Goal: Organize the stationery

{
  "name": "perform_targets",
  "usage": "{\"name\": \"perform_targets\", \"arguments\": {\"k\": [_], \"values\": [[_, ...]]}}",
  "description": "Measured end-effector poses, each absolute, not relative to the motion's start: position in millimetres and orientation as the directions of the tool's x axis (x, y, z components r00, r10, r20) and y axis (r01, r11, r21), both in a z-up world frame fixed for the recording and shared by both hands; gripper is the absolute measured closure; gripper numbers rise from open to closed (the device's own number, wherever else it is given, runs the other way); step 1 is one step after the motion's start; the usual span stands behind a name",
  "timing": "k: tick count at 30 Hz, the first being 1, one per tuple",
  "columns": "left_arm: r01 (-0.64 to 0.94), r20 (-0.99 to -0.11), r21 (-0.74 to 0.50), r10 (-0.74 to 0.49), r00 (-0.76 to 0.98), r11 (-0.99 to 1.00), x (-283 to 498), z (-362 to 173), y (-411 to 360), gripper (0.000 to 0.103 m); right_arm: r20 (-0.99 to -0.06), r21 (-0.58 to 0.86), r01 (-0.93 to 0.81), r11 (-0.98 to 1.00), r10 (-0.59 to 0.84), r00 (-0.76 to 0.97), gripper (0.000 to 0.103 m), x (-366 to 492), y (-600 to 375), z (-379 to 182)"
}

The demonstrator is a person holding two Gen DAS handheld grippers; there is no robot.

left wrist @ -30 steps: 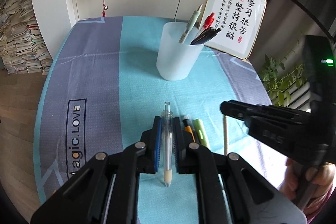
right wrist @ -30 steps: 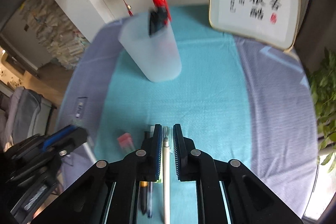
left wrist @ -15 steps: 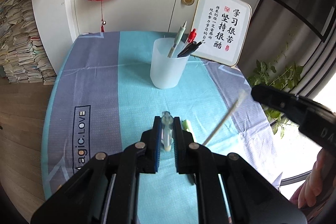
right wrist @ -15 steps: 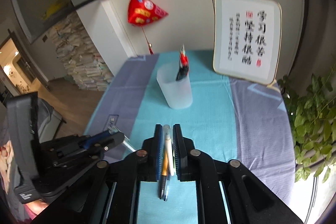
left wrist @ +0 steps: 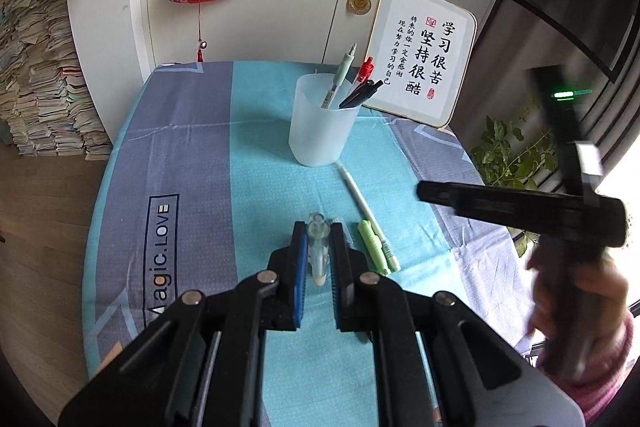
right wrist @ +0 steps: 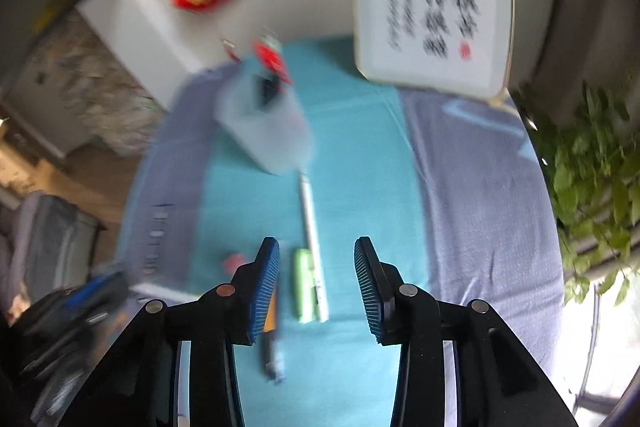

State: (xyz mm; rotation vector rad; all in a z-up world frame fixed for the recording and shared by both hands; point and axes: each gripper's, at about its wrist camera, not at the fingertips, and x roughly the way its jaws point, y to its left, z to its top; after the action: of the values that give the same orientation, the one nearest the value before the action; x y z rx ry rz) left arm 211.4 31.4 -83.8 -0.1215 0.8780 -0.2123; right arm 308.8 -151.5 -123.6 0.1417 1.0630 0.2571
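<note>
White pen (right wrist: 311, 227) on cloth, between opening right tool (right wrist: 316, 267) jaws, untouched

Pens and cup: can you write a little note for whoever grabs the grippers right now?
Left gripper: shut on a clear pen, lifted above the cloth.
Right gripper: jaws opening, nothing between them.
White pen lies on the tablecloth, its tip by the base of the cup.
Green pen lies beside it; another pen lies nearer, blurred.
Done: several pens stand in the cup.
Left: cup the clear pen, then the loose ones.
</note>
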Motion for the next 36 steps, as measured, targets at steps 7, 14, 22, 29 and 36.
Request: {"name": "perform_targets", "arguments": {"k": [7, 14, 22, 29, 36], "values": [[0.121, -0.751, -0.187, -0.222, 0.622, 0.975, 213.1, -82.0, 37.2, 0.095, -0.883, 0.163, -0.222, 0.961, 0.243, 0.402, 0.064, 343.0, -118.2, -157.1], [0.102, -0.749, -0.183, -0.206, 0.630, 0.978, 215.4, -80.6, 45.9, 0.095, -0.904, 0.063, -0.256, 0.965, 0.163, 0.395, 0.066, 384.3, -96.4, -176.8], [0.096, -0.757, -0.178, -0.198, 0.623, 0.979, 224.4, -84.5, 47.1, 0.095, -0.907, 0.035, -0.287, 0.957, 0.151, 0.394, 0.083, 395.5, -86.1, -194.8], [0.103, -0.762, -0.179, -0.204, 0.614, 0.978, 227.0, -86.7, 43.1, 0.095, -0.901, -0.008, -0.323, 0.946, 0.133, 0.413, 0.092, 386.2, -75.9, -193.1], [0.106, -0.757, -0.183, -0.209, 0.620, 0.977, 224.3, -84.3, 41.8, 0.095, -0.835, 0.070, -0.307, 0.949, 0.225, 0.503, 0.092, 344.9, -105.7, -144.7]]}}
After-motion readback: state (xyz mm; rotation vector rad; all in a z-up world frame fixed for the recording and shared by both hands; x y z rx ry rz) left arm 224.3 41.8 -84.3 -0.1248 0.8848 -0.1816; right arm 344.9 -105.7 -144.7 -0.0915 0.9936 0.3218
